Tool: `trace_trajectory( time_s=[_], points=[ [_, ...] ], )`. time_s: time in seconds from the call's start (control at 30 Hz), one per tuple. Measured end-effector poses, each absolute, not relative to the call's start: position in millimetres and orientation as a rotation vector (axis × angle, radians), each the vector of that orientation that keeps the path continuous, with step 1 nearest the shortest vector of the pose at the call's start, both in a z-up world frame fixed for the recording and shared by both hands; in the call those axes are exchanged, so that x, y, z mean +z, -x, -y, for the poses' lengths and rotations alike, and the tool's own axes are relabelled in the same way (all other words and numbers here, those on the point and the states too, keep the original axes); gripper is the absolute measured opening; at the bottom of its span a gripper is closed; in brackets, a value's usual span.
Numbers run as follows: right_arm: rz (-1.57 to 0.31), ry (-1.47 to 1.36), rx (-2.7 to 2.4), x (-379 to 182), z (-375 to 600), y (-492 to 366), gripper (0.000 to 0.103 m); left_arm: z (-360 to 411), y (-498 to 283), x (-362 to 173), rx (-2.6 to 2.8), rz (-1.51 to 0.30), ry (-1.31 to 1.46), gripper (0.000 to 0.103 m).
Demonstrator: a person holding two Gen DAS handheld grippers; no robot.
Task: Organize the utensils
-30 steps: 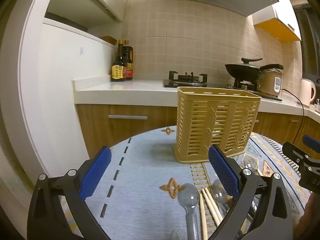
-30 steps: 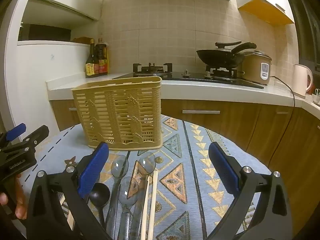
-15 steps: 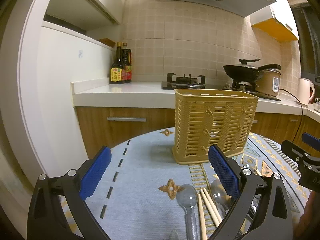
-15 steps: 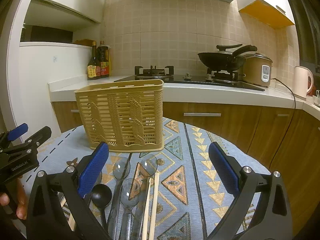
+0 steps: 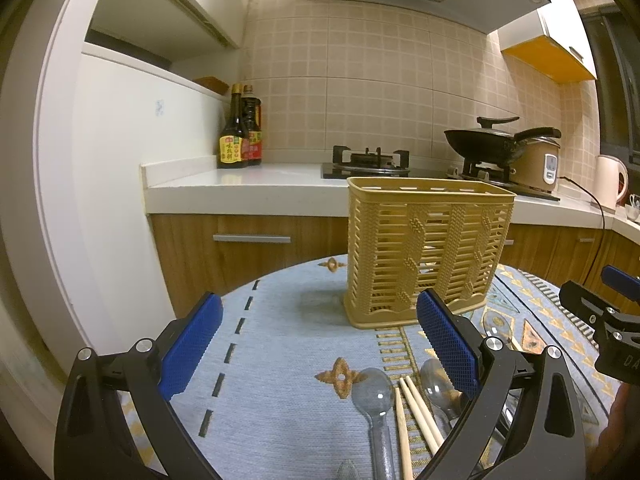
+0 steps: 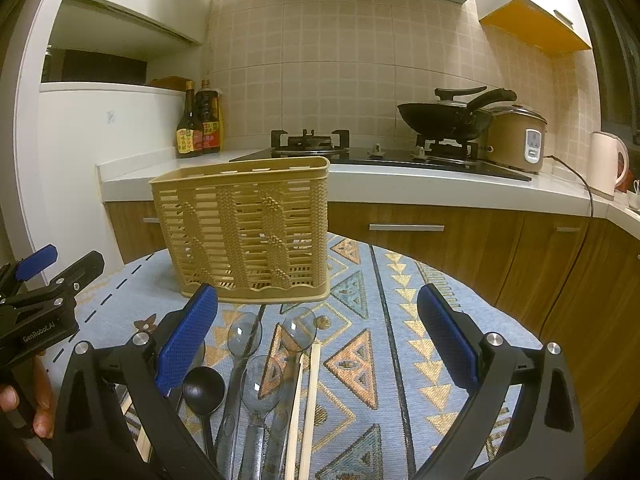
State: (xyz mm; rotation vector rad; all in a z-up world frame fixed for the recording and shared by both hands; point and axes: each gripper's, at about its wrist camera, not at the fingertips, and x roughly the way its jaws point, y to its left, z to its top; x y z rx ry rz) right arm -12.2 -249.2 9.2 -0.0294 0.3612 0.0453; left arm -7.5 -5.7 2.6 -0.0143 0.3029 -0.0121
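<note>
while nothing is lifted yet, the scene reads as follows:

step: the start of sorting; both tools hover above the utensils, none picked, and the tan slotted plastic utensil basket [image 6: 244,232] looks empty through its slots.

left gripper [image 5: 316,354]: jaws wide apart, holding nothing, over bare blue patterned cloth on the round surface [image 5: 280,360].

right gripper [image 6: 316,354]: jaws wide apart, empty, with the utensil heads lying between and just below its blue pads.

task things: in the right wrist view the utensils lie side by side at 6 o'clock of the basket, heads pointing to it, handles toward the camera.

count: three clear plastic spoons [image 6: 262,384], one black plastic spoon [image 6: 203,390], one pair of pale wooden chopsticks [image 6: 306,400]; more sticks at the lower left edge are too hidden to count.

basket: one, upright, at 12 o'clock of the spoons and apart from them.

next move, as a judgement: lower the right tool over one item, probably the chopsticks lying clear at the right of the row, close on it alone, then tip it upright for the basket's open top.
</note>
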Motion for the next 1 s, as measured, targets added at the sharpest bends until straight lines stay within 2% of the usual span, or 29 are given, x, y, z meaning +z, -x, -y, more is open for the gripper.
trace_trajectory(
  time_s=[1.0],
  points=[
    [-0.363, 0.034, 0.051, 7.2, 247.8, 12.4, 0.095, 6.0, 7.9, 2.3, -0.012, -0.302, 0.015, 0.095]
  ],
)
